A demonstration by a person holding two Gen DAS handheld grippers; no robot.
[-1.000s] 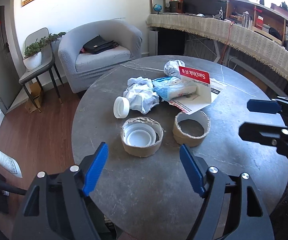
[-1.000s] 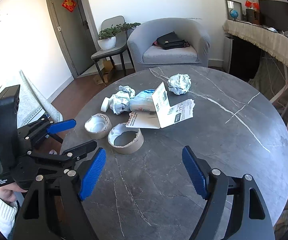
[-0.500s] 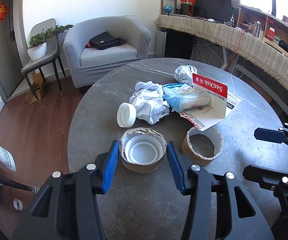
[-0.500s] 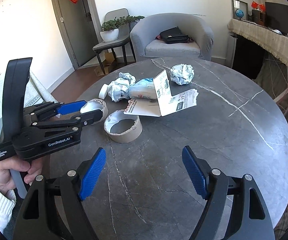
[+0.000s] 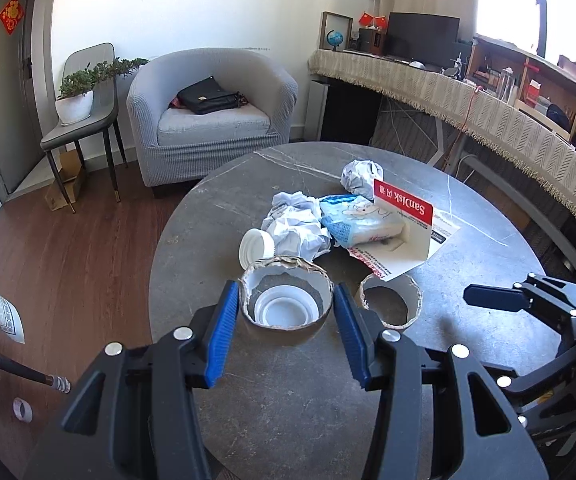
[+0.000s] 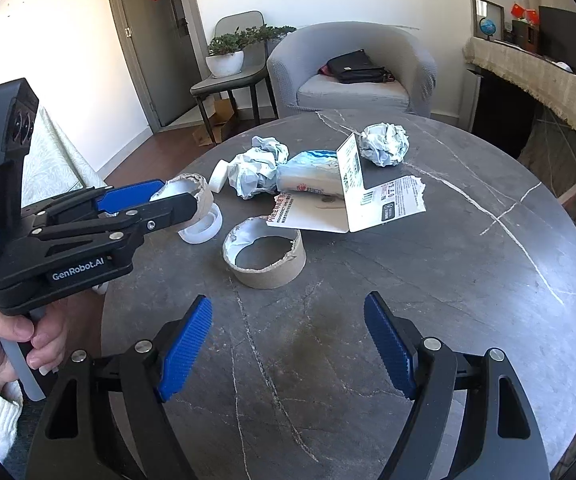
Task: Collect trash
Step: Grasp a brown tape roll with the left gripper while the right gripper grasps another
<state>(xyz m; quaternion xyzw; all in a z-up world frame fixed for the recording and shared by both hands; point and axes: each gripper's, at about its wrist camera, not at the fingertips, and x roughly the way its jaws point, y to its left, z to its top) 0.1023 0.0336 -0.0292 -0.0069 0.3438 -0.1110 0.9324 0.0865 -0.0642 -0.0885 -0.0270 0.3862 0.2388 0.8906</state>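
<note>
Presently, we had the left gripper (image 5: 283, 334) with its jaws closed on the cardboard ring (image 5: 285, 304), pads against its outer wall, the ring raised off the table (image 6: 428, 300) above a white lid (image 6: 201, 226). We judged the pick-up step in hand; next, carry it to a bin, none visible. The right gripper (image 6: 288, 348) hung wide and empty before the second ring (image 6: 265, 256) and crumpled papers (image 6: 384, 144).

two cardboard rings (image 5: 285, 312), three paper wads (image 5: 296, 228), two caps (image 5: 256, 243)
</note>
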